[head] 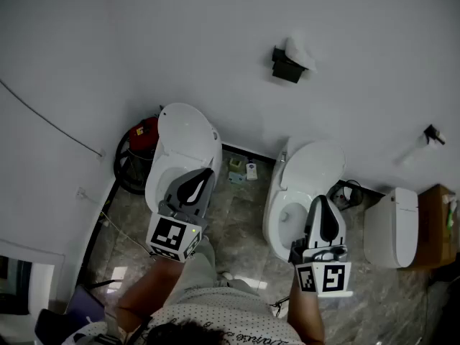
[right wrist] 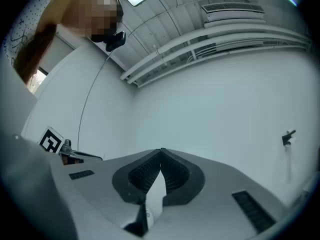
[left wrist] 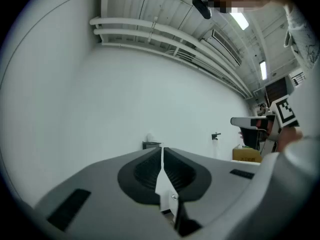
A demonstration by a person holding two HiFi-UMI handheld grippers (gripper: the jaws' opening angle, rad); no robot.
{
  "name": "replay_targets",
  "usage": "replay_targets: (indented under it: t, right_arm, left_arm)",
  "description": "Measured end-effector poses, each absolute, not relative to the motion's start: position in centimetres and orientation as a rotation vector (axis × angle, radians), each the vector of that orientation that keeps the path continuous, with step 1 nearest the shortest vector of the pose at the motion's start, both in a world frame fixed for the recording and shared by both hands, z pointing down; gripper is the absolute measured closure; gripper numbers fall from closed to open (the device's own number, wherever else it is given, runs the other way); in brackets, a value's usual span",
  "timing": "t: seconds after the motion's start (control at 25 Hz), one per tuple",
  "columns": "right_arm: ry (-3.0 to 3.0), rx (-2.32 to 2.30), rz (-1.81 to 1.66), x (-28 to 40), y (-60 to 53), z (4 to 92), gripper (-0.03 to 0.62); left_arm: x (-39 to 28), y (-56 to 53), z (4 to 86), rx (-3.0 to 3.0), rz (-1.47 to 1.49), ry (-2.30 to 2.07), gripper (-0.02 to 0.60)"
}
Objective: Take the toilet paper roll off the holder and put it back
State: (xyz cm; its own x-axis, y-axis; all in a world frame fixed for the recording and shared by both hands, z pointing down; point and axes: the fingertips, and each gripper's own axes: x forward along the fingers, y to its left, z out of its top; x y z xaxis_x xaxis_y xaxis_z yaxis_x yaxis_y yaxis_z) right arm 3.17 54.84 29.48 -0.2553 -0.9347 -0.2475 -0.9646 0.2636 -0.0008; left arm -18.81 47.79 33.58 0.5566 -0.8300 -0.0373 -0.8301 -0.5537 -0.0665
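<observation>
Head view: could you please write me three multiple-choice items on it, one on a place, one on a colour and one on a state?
1. Where is the holder?
A. on the floor
B. on the wall
C. on a toilet lid

2. What colour is the object left of the left toilet?
A. blue
B. green
C. red

3. How are the jaws of the right hand-held gripper?
A. together, nothing between them
B. wide apart
C. clamped on a roll

Answers:
1 B, since the holder sits on the white wall, well above the floor.
2 C, since it shows red beside the white bowl.
3 A, since the right gripper view shows the tips meeting with nothing in them.
</observation>
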Motion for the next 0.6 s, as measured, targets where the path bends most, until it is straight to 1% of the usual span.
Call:
replay_targets:
  t: [0.28,0.6]
  right_arm:
    - [2.293,-1.768,0.217,3.6,55.9,28.8,0.582]
    - [2.294,-1.772,0.194,3.0,53.4,29.2,0.582]
  left_arm:
    - [-18.7,48.8,33.0,-2.695,0.006,1.449,0.563]
    - [-18.9,46.4,33.3,-2.707,0.002,1.437,0.563]
